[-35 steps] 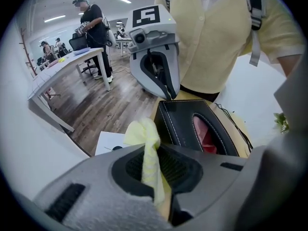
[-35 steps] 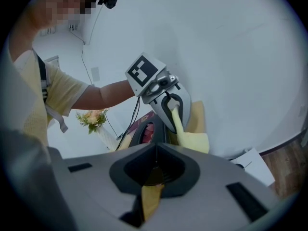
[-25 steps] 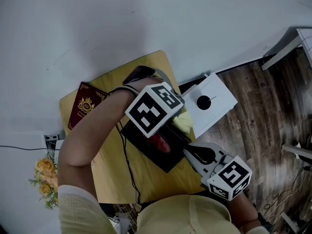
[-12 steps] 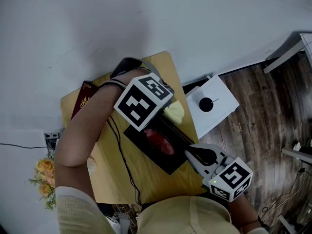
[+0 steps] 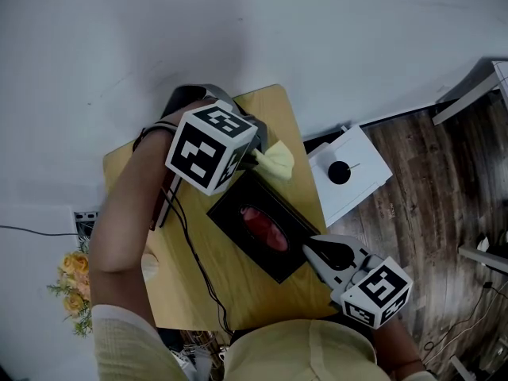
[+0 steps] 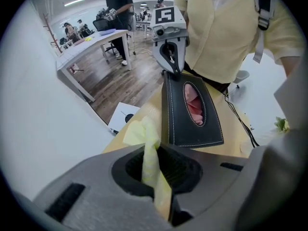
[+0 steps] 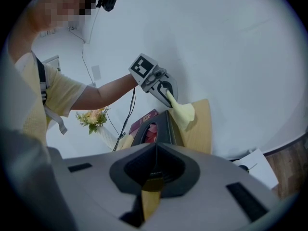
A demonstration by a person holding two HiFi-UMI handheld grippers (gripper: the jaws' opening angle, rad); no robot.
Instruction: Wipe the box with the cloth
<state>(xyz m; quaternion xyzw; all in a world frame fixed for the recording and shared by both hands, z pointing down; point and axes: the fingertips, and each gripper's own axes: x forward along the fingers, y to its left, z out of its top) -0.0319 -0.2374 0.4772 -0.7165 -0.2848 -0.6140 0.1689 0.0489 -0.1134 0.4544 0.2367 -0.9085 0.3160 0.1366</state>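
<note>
We see a white wall (image 5: 238, 30) up top and a dark wood floor (image 5: 429, 181) on the right. A small yellow wooden table (image 5: 246, 288) sits against the wall.

The black box (image 5: 275, 213) lies flat, centre-right on the table. Its oval opening faces up, with pink tissue in it. Its long axis runs diagonally, with the far end toward the wall and the near end at the table's front edge.

A white board with a black knob (image 5: 365, 161) lies on the floor beside the table.

The left gripper (image 5: 252, 157) is clamped on the yellow cloth (image 5: 275, 162), which hangs just off the box's far end. We can't tell if they touch.

The right gripper (image 5: 311, 251) has its jaws together, tips at the box's near end.

A red booklet (image 7: 144, 116) lies behind the box, and flowers (image 5: 73, 280) stand left of the table.
</note>
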